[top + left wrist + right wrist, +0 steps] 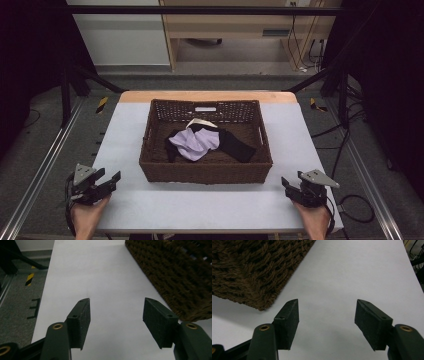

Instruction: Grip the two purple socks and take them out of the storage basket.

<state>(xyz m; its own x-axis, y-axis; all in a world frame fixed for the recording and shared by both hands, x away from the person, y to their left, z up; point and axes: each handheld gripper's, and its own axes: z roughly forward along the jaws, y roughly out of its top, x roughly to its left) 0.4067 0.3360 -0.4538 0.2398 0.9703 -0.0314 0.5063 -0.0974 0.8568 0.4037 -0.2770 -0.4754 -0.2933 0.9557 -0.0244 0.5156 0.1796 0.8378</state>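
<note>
i note the left gripper (111,181) and right gripper (289,186) both spread wide, grasping nothing, flanking the basket (205,172) (lilac and black clothes (200,142) inside) on the table (200,207).

The tabletop (150,200) is lit evenly from above, while the surroundings at the left and right edges of the high view are left nearly black. A soft shadow is cast below the wicker basket (249,272) in the right gripper view. Basket weave is rendered blurred in the left gripper view. No glare is seen.
</note>
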